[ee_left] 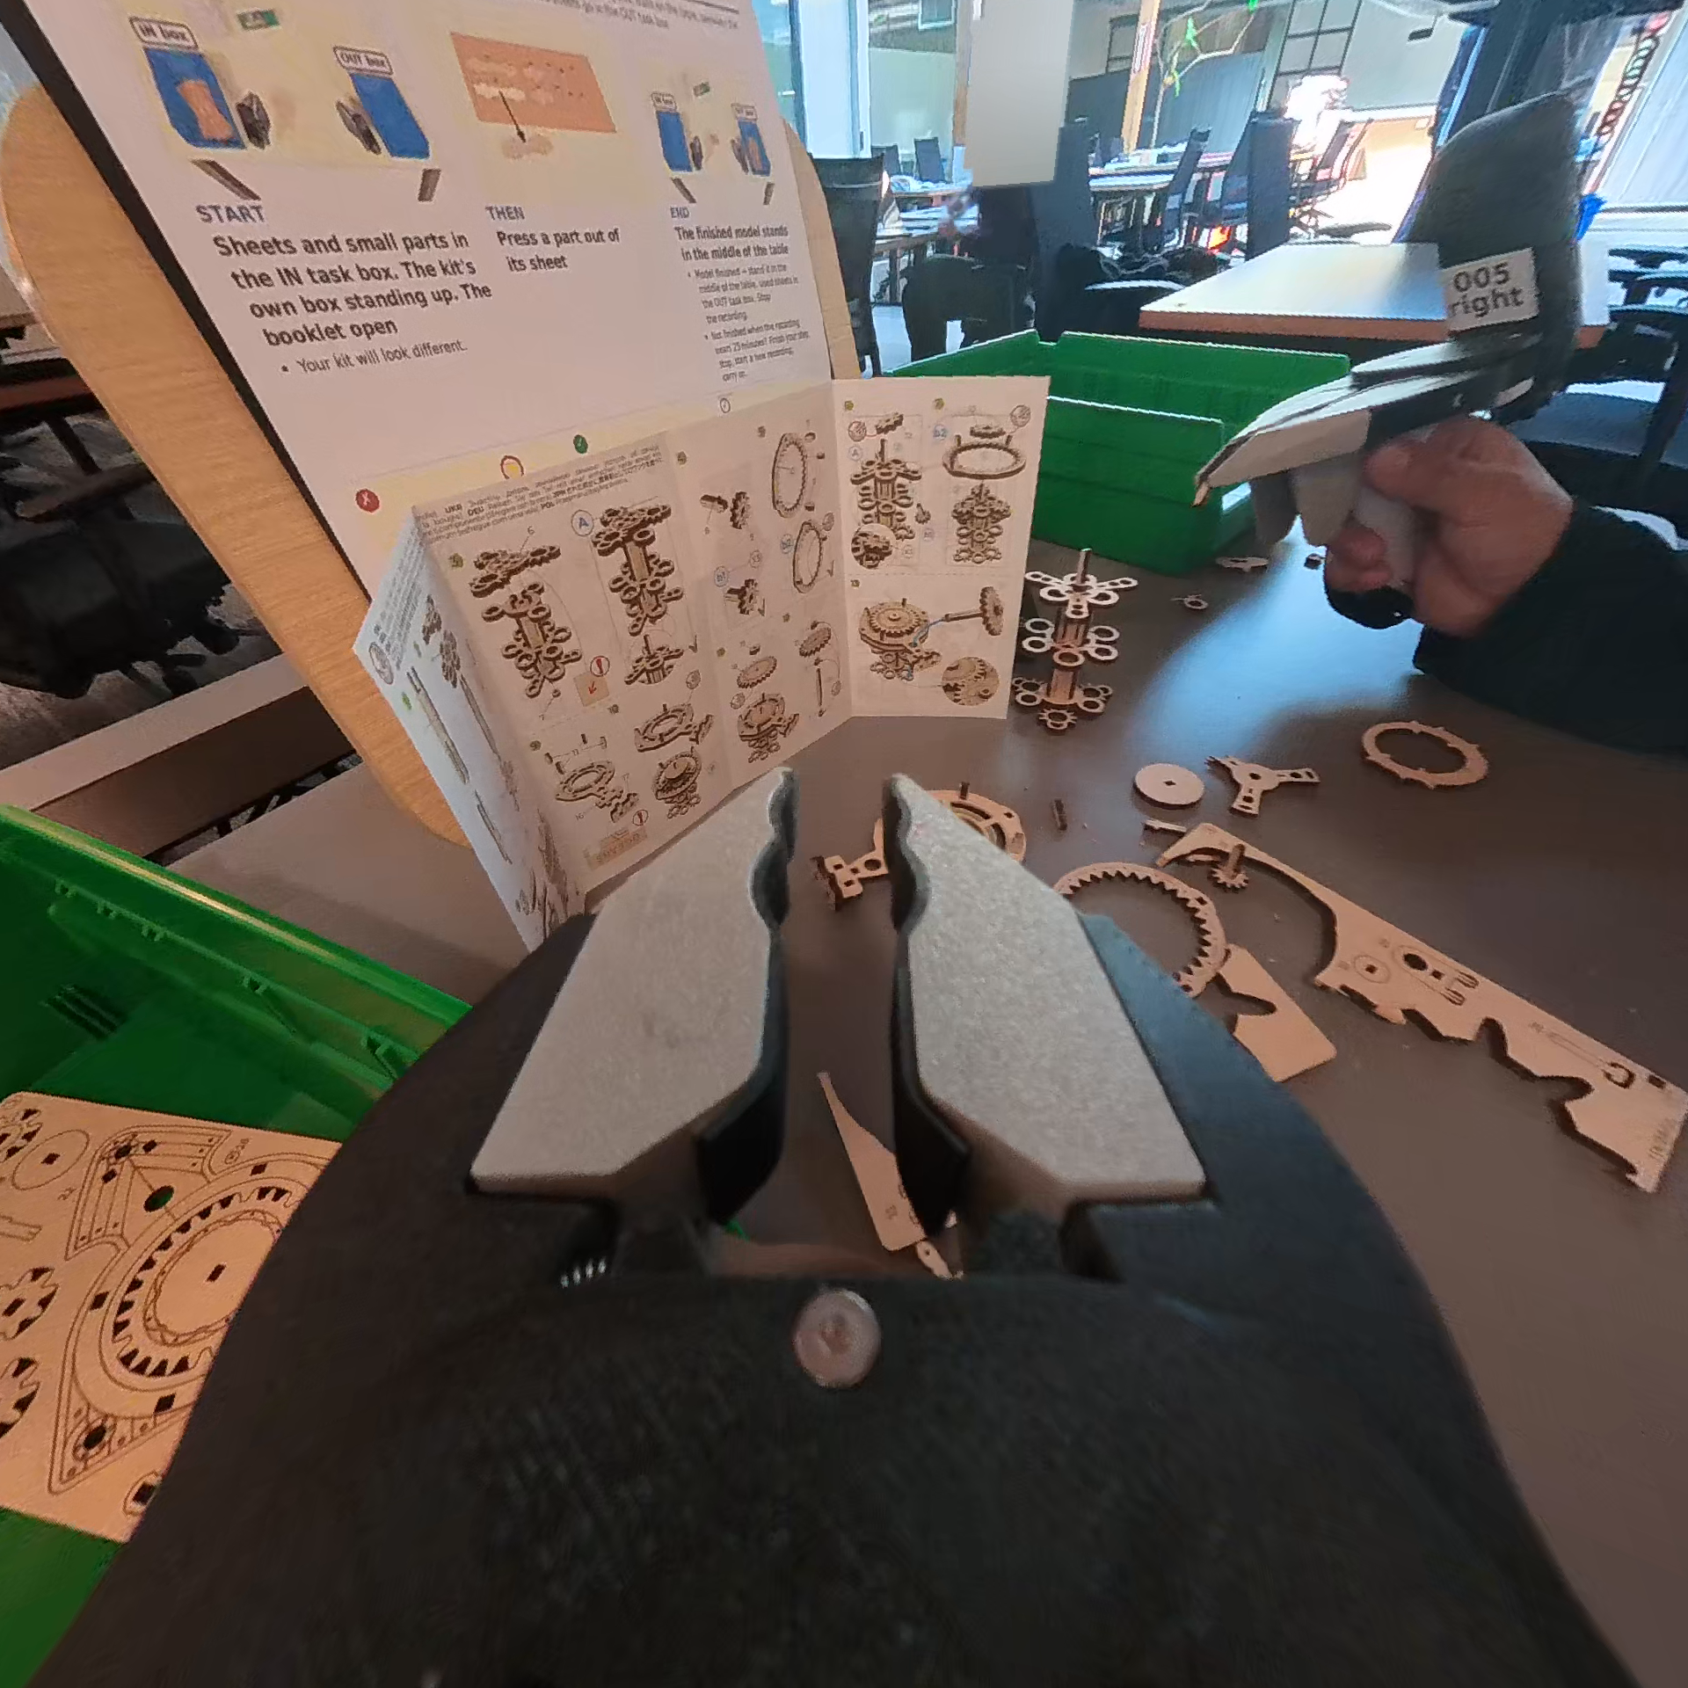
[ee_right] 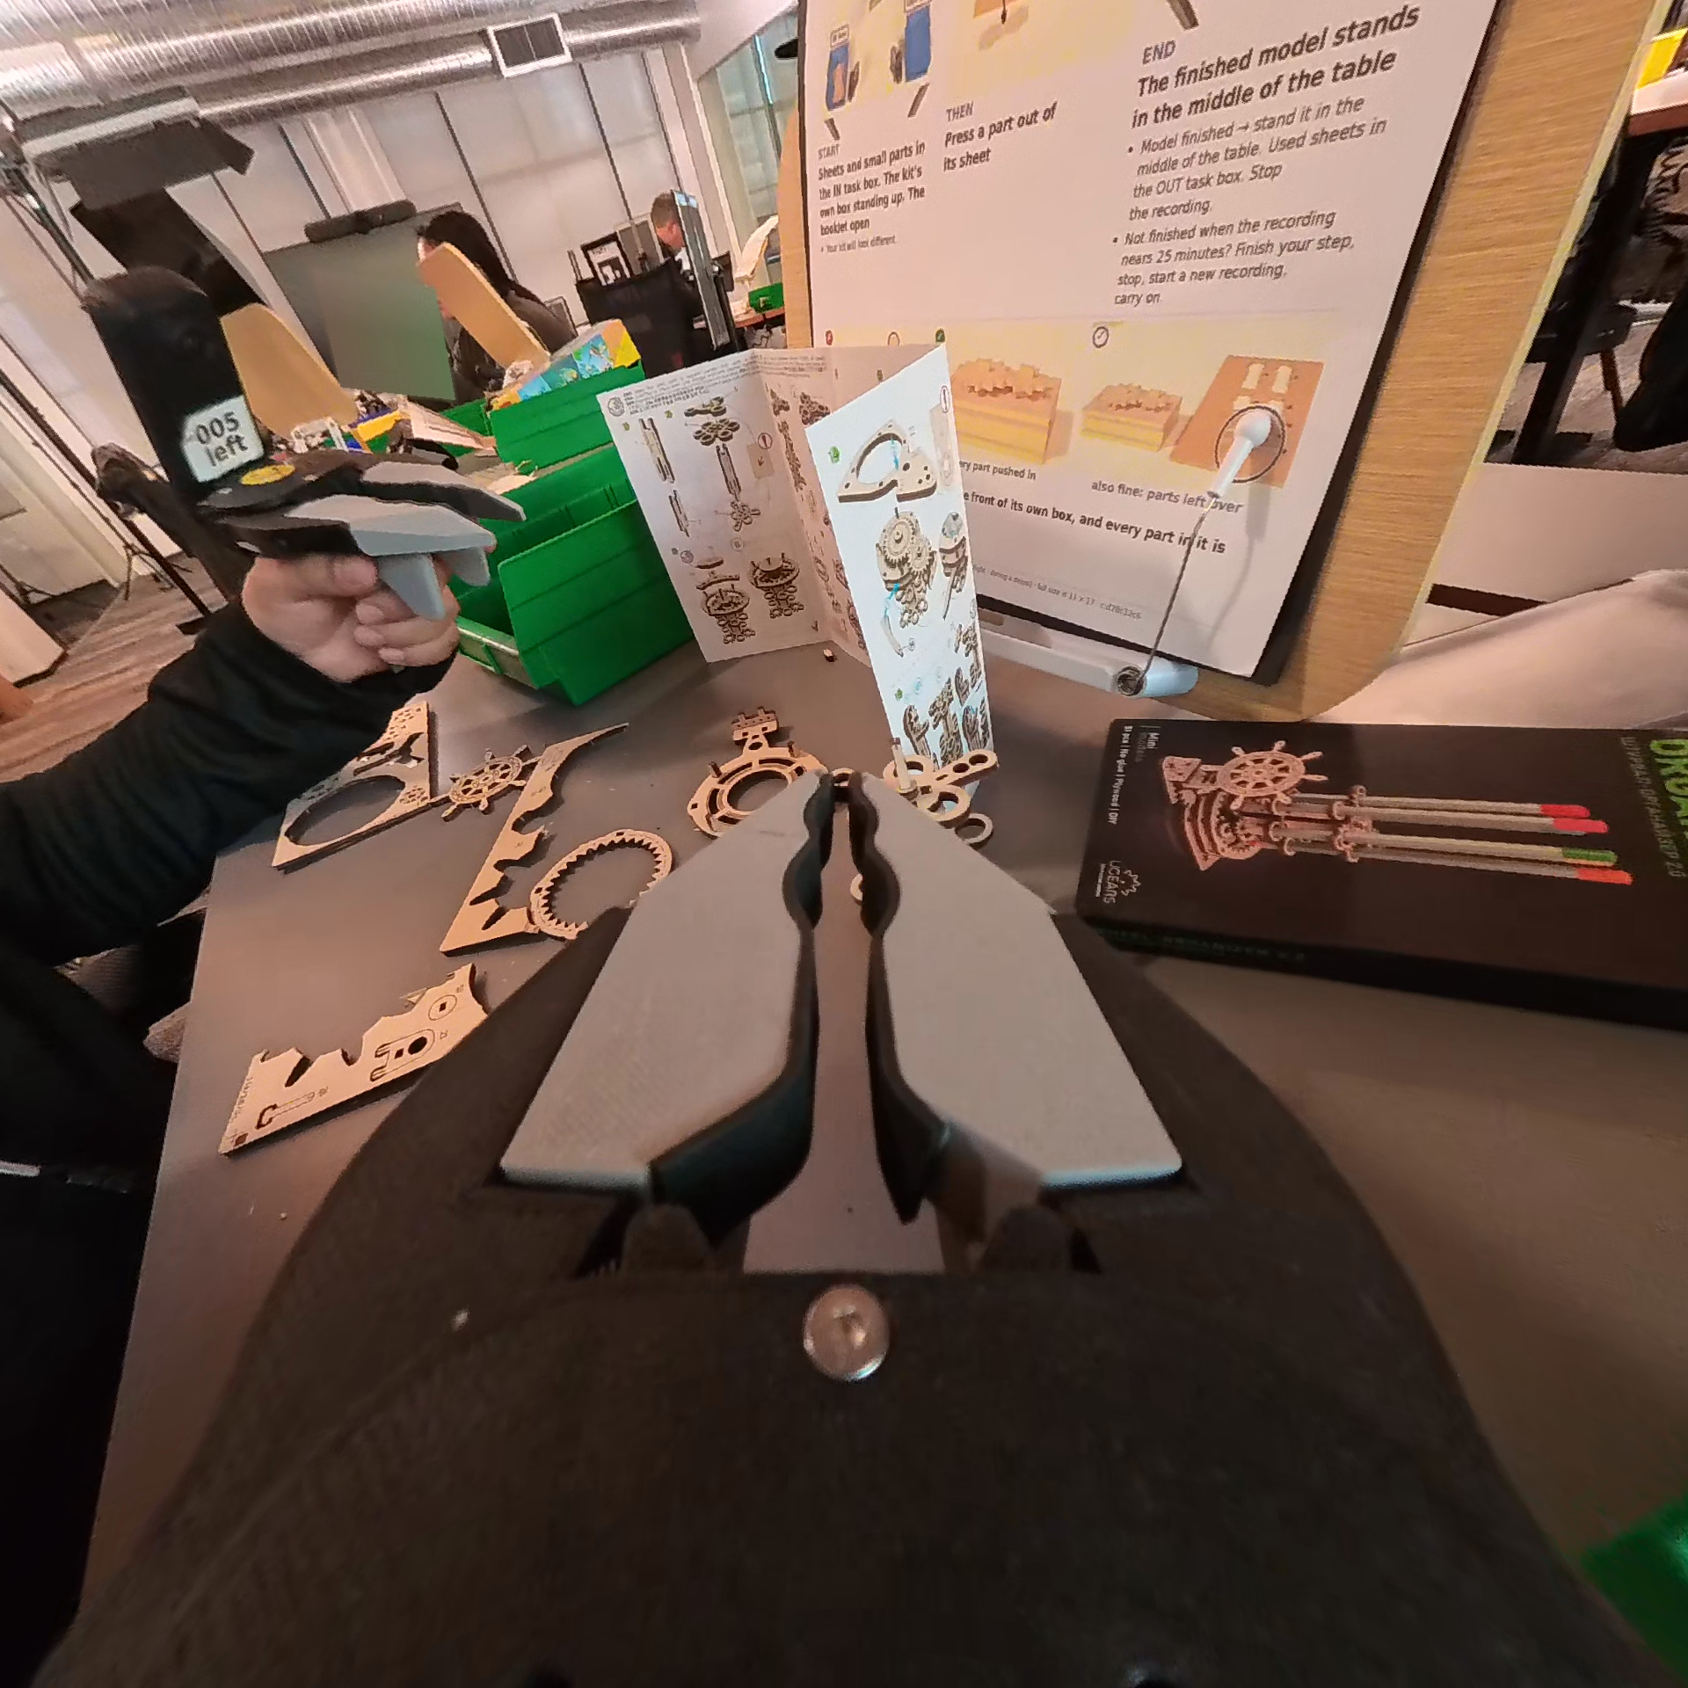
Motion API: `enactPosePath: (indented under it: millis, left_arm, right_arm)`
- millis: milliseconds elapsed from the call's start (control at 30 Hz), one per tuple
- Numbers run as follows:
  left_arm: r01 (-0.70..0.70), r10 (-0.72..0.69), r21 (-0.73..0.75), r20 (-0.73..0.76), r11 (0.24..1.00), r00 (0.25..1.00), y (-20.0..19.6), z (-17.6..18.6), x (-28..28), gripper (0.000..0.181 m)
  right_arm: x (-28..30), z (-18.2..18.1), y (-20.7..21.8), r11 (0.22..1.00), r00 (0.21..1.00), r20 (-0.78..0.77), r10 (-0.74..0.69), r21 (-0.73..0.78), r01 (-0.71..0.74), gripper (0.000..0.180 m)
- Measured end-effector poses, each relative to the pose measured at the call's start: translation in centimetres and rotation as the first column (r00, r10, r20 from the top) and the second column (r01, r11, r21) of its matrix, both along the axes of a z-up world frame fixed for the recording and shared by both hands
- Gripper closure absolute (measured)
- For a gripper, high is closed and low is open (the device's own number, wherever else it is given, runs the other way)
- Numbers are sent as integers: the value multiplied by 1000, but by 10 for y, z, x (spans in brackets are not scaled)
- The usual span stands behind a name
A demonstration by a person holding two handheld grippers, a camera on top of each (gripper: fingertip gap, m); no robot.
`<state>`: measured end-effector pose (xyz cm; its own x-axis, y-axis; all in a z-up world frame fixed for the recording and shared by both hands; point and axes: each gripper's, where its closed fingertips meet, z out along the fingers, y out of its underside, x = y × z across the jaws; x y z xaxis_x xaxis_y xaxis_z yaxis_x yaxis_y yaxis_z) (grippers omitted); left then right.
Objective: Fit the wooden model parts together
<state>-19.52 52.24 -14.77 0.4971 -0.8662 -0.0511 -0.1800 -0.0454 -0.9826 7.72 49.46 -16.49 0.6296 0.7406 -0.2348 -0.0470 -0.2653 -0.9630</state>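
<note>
Green plastic bin (ee_left: 228,959) at near left, with an uncut plywood sheet (ee_left: 137,1279) lying in it; just right of it, left gripper (ee_left: 836,804) low over the table (ee_left: 1370,1324), jaws a narrow gap apart, holding nothing; folded booklet (ee_left: 731,585) standing open beyond its tips. Past the fingers, a ring frame with a tab (ee_left: 968,813); then a toothed ring (ee_left: 1160,913) resting partly on a leftover piece of sheet; a punched-out sheet remnant (ee_left: 1461,1005) at near right; farther off, a small disc (ee_left: 1169,784), a three-armed piece (ee_left: 1265,781) and a notched ring (ee_left: 1423,751). Built tower of looped tiers (ee_left: 1069,639) upright beside the booklet's right edge. Right gripper (ee_right: 842,790) raised at far right, tips all but meeting, nothing between them.

Probably between parts, so choosing the next piece:
- Check the booklet first; match the part before lifting.
- Take flat pieces by an edge, since thin ply looks likely to snap if squeezed across a spoke or tooth.
- Steady the tower with one gripper while pressing with the other; push straight along the slot, never twisting.

Grey matte table, strewn with small offcuts; second green bin (ee_left: 1142,438) at far right; dark kit box (ee_right: 1370,859) lying flat at the right edge; printed instruction board (ee_left: 457,228) propped behind; open office beyond, with chairs, desks and people at work.
</note>
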Motion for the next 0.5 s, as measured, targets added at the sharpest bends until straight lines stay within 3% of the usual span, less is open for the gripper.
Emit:
enactPosePath:
  millis: [500]
  left_arm:
    - [-15, 15, -4, -2, 1000, 1000, 3, -2, -1, 167]
  right_arm:
    - [0, 0, 0, 1000, 1000, -2, -2, -1, 2, 180]
